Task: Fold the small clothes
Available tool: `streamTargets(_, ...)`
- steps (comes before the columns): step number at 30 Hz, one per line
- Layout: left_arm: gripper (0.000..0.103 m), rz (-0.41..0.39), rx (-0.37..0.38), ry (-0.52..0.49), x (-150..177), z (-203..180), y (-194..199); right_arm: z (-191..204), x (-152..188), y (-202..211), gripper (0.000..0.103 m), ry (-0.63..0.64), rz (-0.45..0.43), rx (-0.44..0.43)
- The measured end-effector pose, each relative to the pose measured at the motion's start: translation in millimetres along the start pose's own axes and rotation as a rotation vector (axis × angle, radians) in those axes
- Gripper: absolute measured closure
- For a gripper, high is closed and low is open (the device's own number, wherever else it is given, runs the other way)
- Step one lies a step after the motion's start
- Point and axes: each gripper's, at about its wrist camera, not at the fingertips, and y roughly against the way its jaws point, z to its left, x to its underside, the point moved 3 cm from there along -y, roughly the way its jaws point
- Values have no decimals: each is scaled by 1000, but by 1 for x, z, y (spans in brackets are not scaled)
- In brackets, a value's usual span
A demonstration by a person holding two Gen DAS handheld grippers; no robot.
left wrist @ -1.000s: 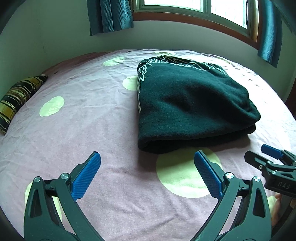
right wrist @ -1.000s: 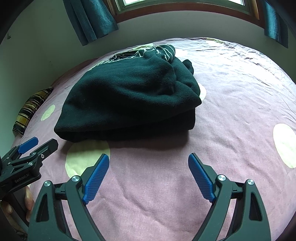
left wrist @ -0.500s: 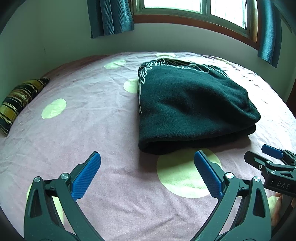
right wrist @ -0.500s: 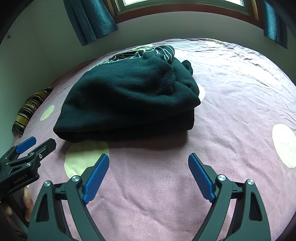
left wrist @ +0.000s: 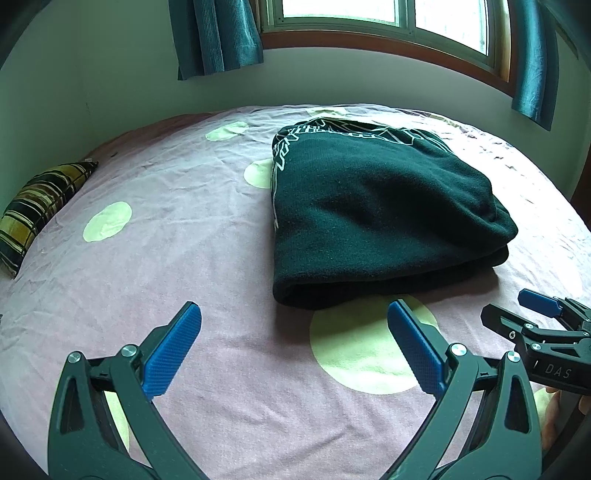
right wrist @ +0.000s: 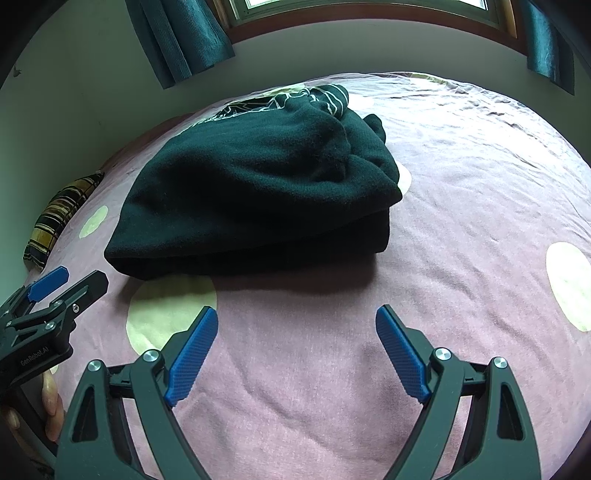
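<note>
At the left, a striped pillow is seen by the wall. The left gripper is held wide open, empty, over the pink spotted sheet. The folded dark green garment is laid mid-bed, just beyond both grippers. The right gripper is likewise spread apart, nothing between its pads.

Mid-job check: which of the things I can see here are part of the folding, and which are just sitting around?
Part of the job:
- dark green garment, folded, lying on the bedsheet
- left gripper, open, holding nothing
- right gripper, open, holding nothing

Just lying about:
- plaid pillow at the bed's edge
- teal curtains
- window
</note>
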Motion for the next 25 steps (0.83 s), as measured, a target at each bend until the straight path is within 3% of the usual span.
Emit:
streamTargets(7, 2, 7, 26, -10, 1, -3, 0, 2, 3, -2, 17, 0, 8, -4)
streamTargets(11, 2, 69, 20, 27, 3, 1, -6, 1, 5, -3, 17, -5, 5, -7)
streamTargets(14, 2, -31, 45, 66, 4, 7, 8, 1, 7, -4, 17, -7, 7, -9)
streamTargets(16, 2, -72, 41, 39, 1, 6, 16, 1, 8, -5, 17, -8, 12, -17)
streamTargets(21, 2, -61, -23, 1, -12, 17, 17, -1, 2, 3, 17, 4, 13, -40)
streamTargets(25, 2, -48, -80, 52, -30, 48, 9, -14, -20, 20, 17, 0, -10, -70)
